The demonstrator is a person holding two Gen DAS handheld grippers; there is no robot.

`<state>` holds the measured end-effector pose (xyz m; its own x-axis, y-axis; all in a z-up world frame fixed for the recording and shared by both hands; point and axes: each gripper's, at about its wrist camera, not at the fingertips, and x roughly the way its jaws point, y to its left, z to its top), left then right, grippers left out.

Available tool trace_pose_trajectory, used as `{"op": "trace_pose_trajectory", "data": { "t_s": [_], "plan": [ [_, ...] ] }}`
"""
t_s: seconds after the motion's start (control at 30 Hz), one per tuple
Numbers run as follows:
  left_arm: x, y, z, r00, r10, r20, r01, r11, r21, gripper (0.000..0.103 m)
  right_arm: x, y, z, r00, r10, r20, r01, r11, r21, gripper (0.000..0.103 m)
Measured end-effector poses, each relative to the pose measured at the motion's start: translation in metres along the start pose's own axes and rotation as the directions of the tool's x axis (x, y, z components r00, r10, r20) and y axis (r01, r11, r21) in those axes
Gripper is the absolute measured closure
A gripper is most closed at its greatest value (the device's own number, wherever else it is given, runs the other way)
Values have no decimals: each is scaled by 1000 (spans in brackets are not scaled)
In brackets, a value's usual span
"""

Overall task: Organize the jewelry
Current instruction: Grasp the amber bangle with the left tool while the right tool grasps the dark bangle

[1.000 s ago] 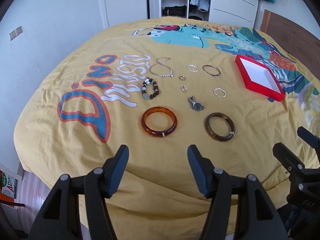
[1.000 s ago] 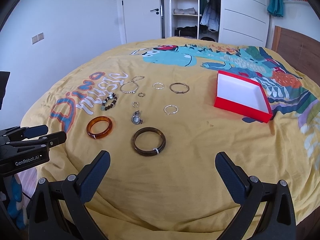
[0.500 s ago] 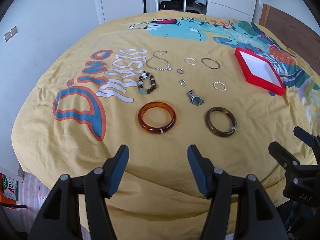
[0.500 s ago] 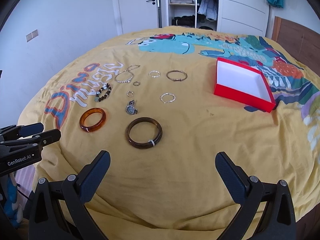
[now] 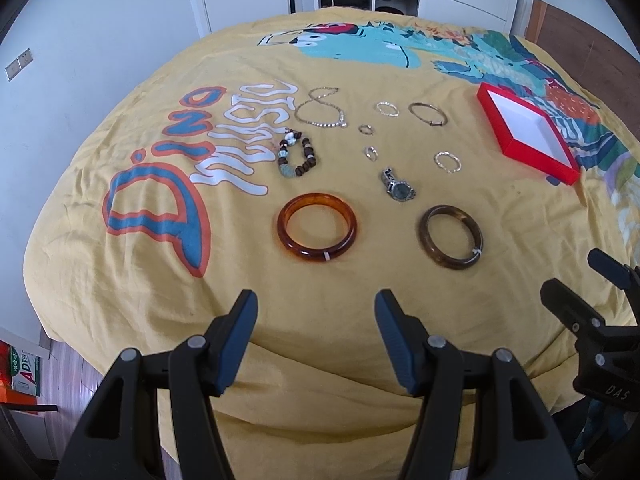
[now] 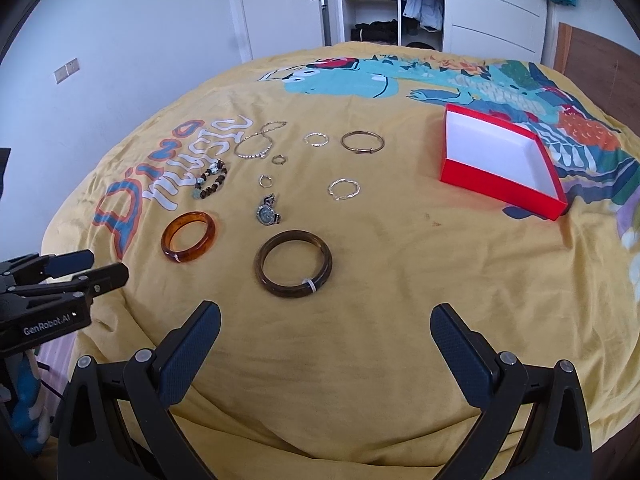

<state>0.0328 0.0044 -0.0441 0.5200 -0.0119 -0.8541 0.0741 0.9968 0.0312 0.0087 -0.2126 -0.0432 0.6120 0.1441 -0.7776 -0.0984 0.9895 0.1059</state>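
Jewelry lies spread on a yellow bedspread (image 5: 120, 272). An amber bangle (image 5: 317, 256) (image 6: 176, 254) and a dark brown bangle (image 5: 424, 240) (image 6: 264, 276) lie nearest me. Behind them are a wristwatch (image 5: 398, 189) (image 6: 267, 213), a beaded bracelet (image 5: 306, 166), a chain necklace (image 5: 320, 122), thin bracelets and small rings. An empty red box with white lining (image 5: 516, 148) (image 6: 500, 190) sits at the right. My left gripper (image 5: 316, 312) hangs open short of the amber bangle. My right gripper (image 6: 326, 320) is open wide, just short of the brown bangle. Both hold nothing.
The bedspread drops off at its near edge, with floor and a printed carton (image 5: 26, 376) at the lower left. A white door and an open wardrobe (image 6: 372, 0) stand beyond the bed. A wooden headboard (image 6: 592, 56) is at the right.
Both grippers have moved forward toward the jewelry, so the bangles sit closer and larger in view. Jaw openings are unchanged. Nothing on the bed has moved.
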Motion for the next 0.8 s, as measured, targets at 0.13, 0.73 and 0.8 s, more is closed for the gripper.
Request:
{"op": "trace_pose_trajectory", "data": {
  "t_s": [0.13, 0.73, 0.8],
  "plan": [
    [6, 13, 5, 1000, -1, -13, 0, 999, -41, 44, 3, 0, 4, 1000, 18, 0, -18, 1000, -8, 4],
    [96, 53, 54, 991, 12, -134, -32, 989, -148, 44, 101, -12, 37, 975, 122, -183, -119, 993, 26, 54],
    [107, 56, 55, 988, 14, -152, -38, 987, -154, 44, 114, -13, 38, 970, 126, -209, -122, 992, 34, 57]
  ]
}}
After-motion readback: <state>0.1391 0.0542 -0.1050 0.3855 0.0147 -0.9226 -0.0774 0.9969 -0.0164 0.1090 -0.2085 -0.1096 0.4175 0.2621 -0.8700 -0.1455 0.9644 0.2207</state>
